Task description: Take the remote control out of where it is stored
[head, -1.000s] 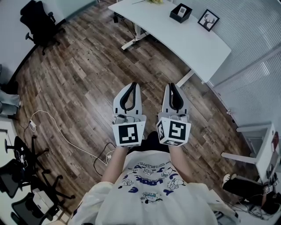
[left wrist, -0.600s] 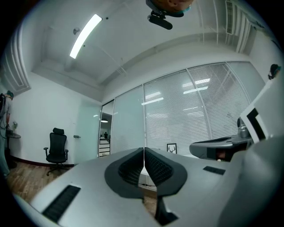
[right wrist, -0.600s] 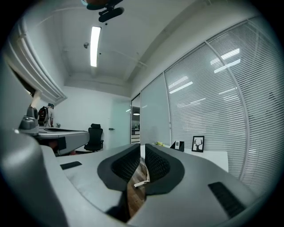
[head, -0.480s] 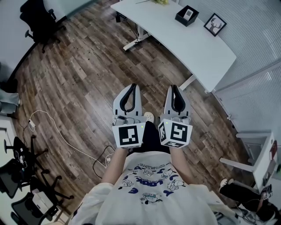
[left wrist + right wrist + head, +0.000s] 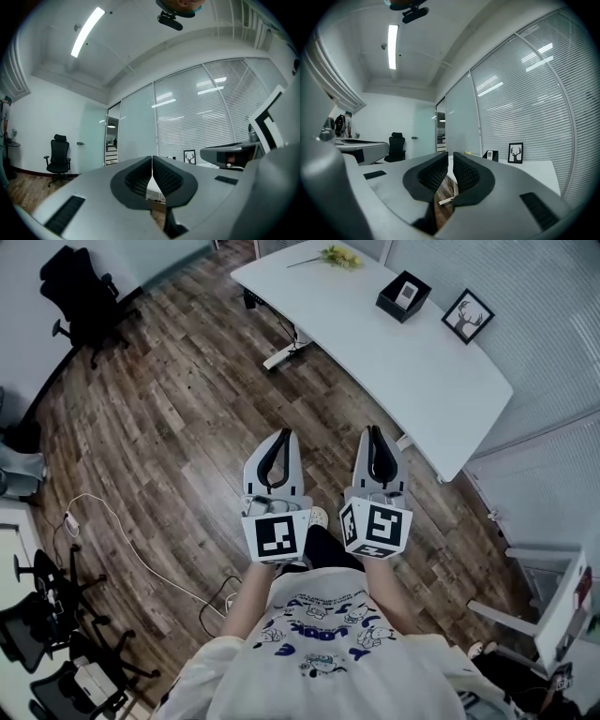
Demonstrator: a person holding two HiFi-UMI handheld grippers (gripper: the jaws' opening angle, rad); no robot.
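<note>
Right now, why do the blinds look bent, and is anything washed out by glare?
Head view: wide lens bows the white desk and floorboards. Left gripper view: fisheye, dark corners, ceiling light strip blown white. Right gripper view: blinds curve strongly, light reflections streak them.

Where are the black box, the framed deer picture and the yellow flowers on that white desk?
black box [image 5: 391, 307], head view, on its dark outer wall.
framed deer picture [image 5: 469, 317], head view, on the middle of the print.
yellow flowers [image 5: 339, 255], head view, on the blossoms.
</note>
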